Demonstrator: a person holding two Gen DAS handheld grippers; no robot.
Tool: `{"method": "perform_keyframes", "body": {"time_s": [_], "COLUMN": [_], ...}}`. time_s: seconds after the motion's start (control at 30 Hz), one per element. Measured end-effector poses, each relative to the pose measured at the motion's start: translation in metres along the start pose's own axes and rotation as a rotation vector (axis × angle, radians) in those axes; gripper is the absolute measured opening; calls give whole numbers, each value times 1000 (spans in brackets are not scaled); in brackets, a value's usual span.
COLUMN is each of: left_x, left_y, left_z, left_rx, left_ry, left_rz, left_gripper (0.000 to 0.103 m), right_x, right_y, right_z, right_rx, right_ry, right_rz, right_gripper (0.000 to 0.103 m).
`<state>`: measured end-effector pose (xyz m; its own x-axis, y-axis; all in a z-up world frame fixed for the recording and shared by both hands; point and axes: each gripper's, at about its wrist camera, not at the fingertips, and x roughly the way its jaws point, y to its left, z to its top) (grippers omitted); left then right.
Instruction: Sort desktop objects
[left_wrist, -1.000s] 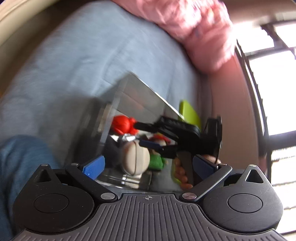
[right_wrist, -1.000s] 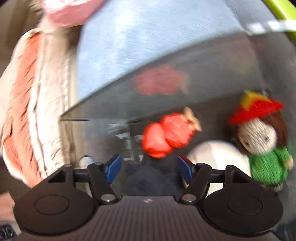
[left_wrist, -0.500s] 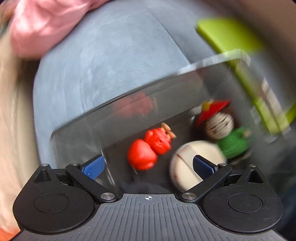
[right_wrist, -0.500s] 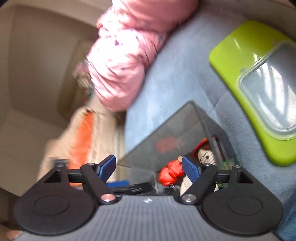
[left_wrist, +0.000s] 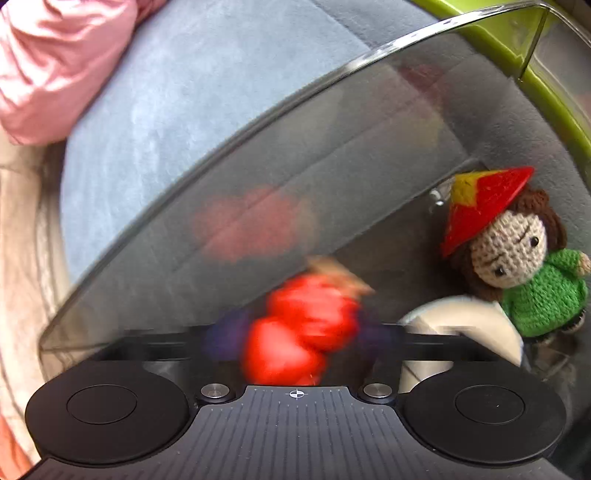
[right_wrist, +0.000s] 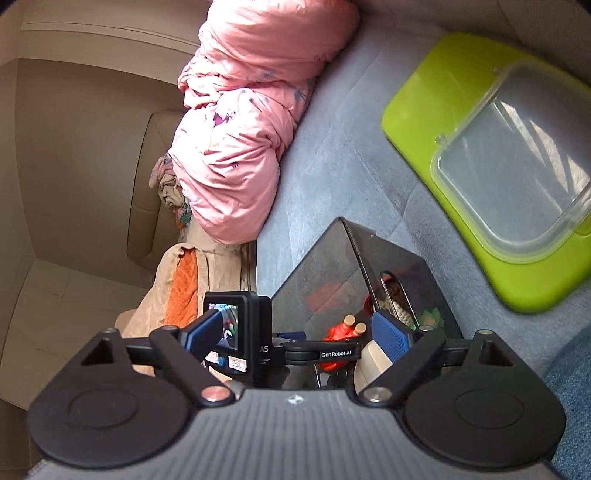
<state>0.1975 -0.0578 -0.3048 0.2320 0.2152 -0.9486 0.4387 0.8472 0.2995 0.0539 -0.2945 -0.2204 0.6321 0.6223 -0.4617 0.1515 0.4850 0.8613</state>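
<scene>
Since a moment ago, the left gripper (left_wrist: 299, 332) has pushed down into the dark box (left_wrist: 258, 177) and squeezed shut on the red toy (left_wrist: 295, 332); the right gripper (right_wrist: 295, 336) hangs open above. Blurry grip — it might slip, or bump the doll (left_wrist: 517, 254) and ball (left_wrist: 461, 328).

Motion blur is smearing the red toy (left_wrist: 295, 332) between the left tool (left_wrist: 299, 336) fingers, leaving its shape unreadable and the blue pads mere dark streaks. The white round object (left_wrist: 461, 325) is sitting half hidden behind the tool body. From the right wrist, the crocheted doll (right_wrist: 397, 301) is showing only in slivers behind the dark box's (right_wrist: 332, 258) wall.
</scene>
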Motion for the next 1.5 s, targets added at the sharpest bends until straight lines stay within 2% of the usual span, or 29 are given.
{"method": "perform_keyframes", "body": {"time_s": [0.1,0.27,0.37,0.53,0.57,0.63,0.67,0.77,0.8,0.87,0.97,1.0,1.13,1.2,1.33,1.43,1.47,1.5], "left_x": [-2,-16,-16,-19,-22,-37,-42,-74,-83,-96,-93,-91,-72,-60,-39,-30,-30,-30], "left_y": [13,48,67,70,67,60,54,44,41,35,9,-4,-41,-43,-14,-9,-9,-10], "left_z": [-7,-16,-20,-24,-27,-30,-27,-29,-29,-28,-23,-21,-5,1,7,2,-2,-4], "left_rx": [-15,-93,-161,-200,-209,-212,-204,-147,-136,-118,-75,-57,-21,-87,-362,-416,-427,-426], "left_ry": [7,-2,11,14,8,-15,-31,-100,-113,-119,-71,-66,-53,-34,-6,8,12,14], "left_rz": [-15,11,-44,-47,-45,-51,-38,-7,-33,-140,-384,-416,-375,-394,-544,-592,-582,-574], "left_gripper": [49,51,55,55,60,83,99,98,98,98,98,98,98,98,98,98,84,61], "right_x": [0,6,13,22,22,23,22,21,20,18,13,11,-1,-9,-22,-24,-23,-22], "right_y": [-2,-2,-1,7,11,18,21,24,23,21,17,16,15,13,4,-4,-5,-6], "right_z": [-2,-7,-11,-22,-24,-28,-29,-32,-32,-31,-29,-27,-25,-23,-16,-13,-13,-12], "right_rx": [9,5,-3,-54,-81,-132,-153,-171,-167,-156,-135,-128,-130,-128,-101,-73,-70,-66], "right_ry": [8,29,46,71,72,70,68,61,57,49,32,26,4,-9,-39,-45,-43,-41], "right_rz": [-2,1,-4,-35,-52,-77,-85,-89,-85,-83,-81,-80,-74,-75,-77,-79,-77,-75], "right_gripper": [89,89,89,89,89,90,92,92,92,92,92,92,92,92,92,92,92,92]}}
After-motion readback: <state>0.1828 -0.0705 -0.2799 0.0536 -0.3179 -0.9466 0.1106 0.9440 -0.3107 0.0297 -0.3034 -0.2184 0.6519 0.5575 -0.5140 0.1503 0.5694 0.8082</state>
